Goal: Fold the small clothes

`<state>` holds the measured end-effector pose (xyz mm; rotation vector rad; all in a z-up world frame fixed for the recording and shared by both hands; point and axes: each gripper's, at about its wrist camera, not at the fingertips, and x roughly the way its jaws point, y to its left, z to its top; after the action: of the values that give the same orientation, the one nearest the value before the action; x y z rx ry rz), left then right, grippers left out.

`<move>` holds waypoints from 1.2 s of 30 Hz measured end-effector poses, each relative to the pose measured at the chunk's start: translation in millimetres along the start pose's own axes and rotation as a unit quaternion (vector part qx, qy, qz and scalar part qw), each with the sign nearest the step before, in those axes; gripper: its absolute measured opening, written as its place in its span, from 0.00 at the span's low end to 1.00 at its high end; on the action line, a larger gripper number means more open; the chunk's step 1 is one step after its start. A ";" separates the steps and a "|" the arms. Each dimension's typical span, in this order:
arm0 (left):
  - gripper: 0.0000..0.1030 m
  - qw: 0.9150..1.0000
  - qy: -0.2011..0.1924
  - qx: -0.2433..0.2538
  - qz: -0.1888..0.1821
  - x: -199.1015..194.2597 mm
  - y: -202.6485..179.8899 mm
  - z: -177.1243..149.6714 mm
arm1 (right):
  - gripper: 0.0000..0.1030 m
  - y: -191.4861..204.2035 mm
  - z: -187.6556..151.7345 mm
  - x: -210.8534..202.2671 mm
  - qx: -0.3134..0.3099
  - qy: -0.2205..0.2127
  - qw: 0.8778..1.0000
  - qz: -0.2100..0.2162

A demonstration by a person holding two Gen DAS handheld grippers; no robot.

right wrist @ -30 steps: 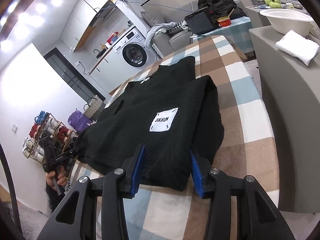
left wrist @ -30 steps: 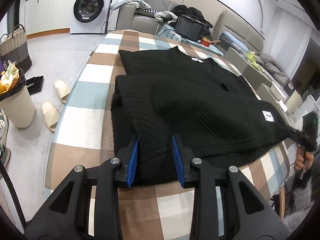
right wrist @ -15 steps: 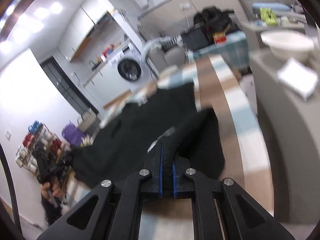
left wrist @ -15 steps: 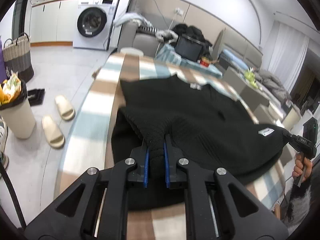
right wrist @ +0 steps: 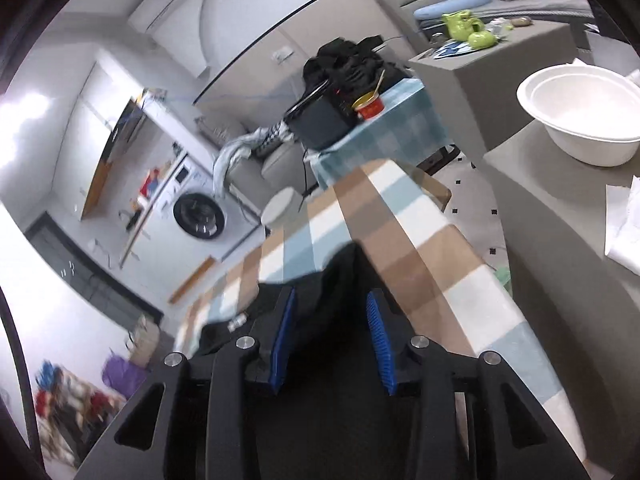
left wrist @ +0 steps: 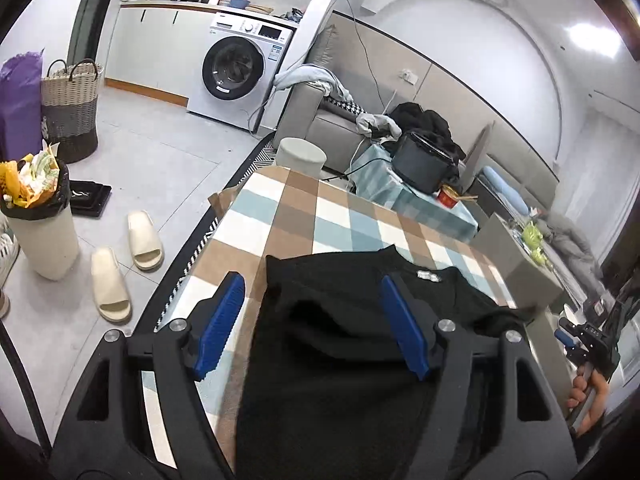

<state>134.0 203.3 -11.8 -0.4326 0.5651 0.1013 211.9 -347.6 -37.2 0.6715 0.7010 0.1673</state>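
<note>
A black knit garment (left wrist: pixel 340 360) lies folded over on the checked table (left wrist: pixel 320 216), its white neck label (left wrist: pixel 428 275) at the far edge. My left gripper (left wrist: pixel 311 284) hovers over the garment's left side; its jaws are opening wide and the blue pads (left wrist: pixel 220 328) stand clear of the cloth. In the right wrist view my right gripper (right wrist: pixel 331 294) is over the garment (right wrist: pixel 326 380) near the table's (right wrist: pixel 400 216) right edge. Its jaws are opening too, with the cloth lying loose below the gap. The right gripper (left wrist: pixel 588 340) also shows in a hand at the left view's right edge.
A white stool (left wrist: pixel 301 154) and a side table with a black appliance (left wrist: pixel 424 162) and red cup stand beyond the table's far end. Slippers (left wrist: pixel 128 260), a full bin (left wrist: pixel 36 216) and a basket are on the floor at left. A white bowl (right wrist: pixel 580 116) sits on the grey cabinet at right.
Both grippers shut on the garment's near edge, lifted it and carried it toward the collar. Both have now opened and let the cloth drop, folded over.
</note>
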 end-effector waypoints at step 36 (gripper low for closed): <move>0.68 0.984 0.118 0.105 0.080 142.9 -5.2 6.8 | 0.68 25.2 -27.6 32.7 -0.153 0.116 0.979 -0.072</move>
<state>258.9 198.0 -81.7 -0.1934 0.8358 0.1427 220.9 -302.1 -54.8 0.3068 0.9234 0.2172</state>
